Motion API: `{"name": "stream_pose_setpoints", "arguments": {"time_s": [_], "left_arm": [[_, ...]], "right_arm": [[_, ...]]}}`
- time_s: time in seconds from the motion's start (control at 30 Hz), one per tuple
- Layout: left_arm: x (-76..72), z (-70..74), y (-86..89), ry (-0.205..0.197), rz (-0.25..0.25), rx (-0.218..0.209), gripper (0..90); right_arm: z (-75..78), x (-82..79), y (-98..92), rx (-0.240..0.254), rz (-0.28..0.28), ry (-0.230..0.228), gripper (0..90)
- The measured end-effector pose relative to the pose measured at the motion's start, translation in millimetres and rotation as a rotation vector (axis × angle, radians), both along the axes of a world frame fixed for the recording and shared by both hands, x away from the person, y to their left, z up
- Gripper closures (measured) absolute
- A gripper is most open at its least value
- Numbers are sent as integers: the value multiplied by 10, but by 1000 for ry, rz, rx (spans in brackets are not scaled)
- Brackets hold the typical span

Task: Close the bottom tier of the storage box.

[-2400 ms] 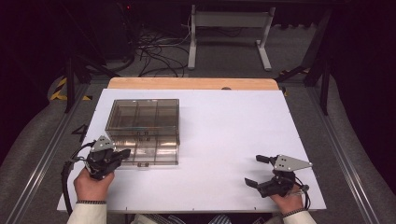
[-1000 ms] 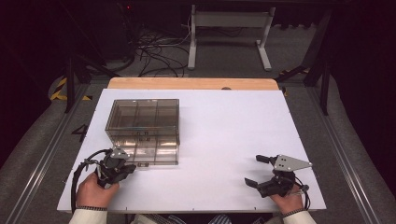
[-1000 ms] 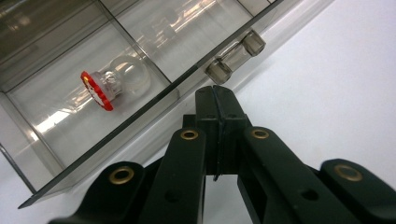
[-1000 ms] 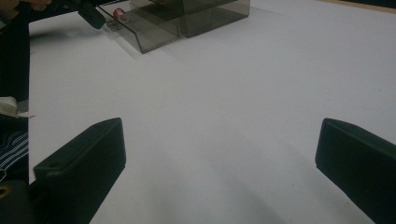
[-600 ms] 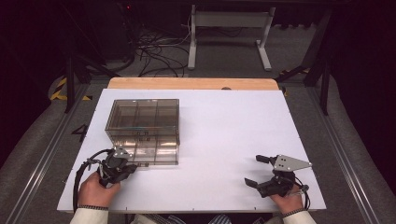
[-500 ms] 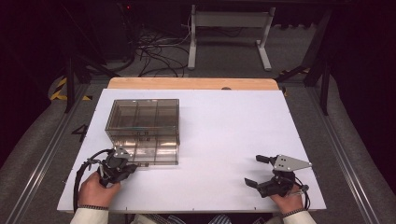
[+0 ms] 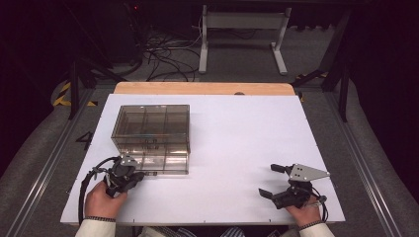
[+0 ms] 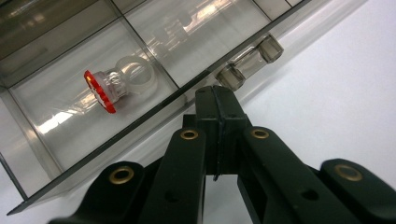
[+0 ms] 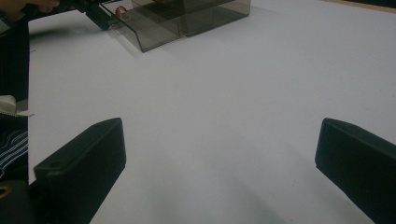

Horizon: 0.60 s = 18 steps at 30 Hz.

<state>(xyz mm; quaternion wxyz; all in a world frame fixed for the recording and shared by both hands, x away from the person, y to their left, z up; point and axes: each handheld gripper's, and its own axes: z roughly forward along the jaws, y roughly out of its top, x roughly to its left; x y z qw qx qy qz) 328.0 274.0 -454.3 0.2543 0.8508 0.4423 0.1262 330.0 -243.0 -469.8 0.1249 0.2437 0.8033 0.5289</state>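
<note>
Fingertips of the left gripper are pressed together, empty, at the latch of the compartment box, at ten o'clock on the table, lid judged unopened, the hand having advanced from the earliest frame, while the right gripper idles, jaws spread, at four o'clock.

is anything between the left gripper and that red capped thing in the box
Yes. The clear box wall and closed lid separate the shut left gripper, whose tips sit at the latch, from the red-capped piece inside.
</note>
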Motion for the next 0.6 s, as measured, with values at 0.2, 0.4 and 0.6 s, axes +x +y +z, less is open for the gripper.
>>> {"name": "stream_pose_setpoints", "arguments": {"time_s": [0.2, 0.4, 0.6], "left_arm": [[16, 9, 42, -9, 13, -48, 900], [35, 9, 26, -25, 19, -40, 900], [74, 2, 26, -40, 30, -52, 900]], "right_arm": [[0, 0, 0, -1, 0, 0, 24], [0, 0, 1, -2, 0, 0, 24], [0, 0, 3, -3, -1, 0, 24]]}}
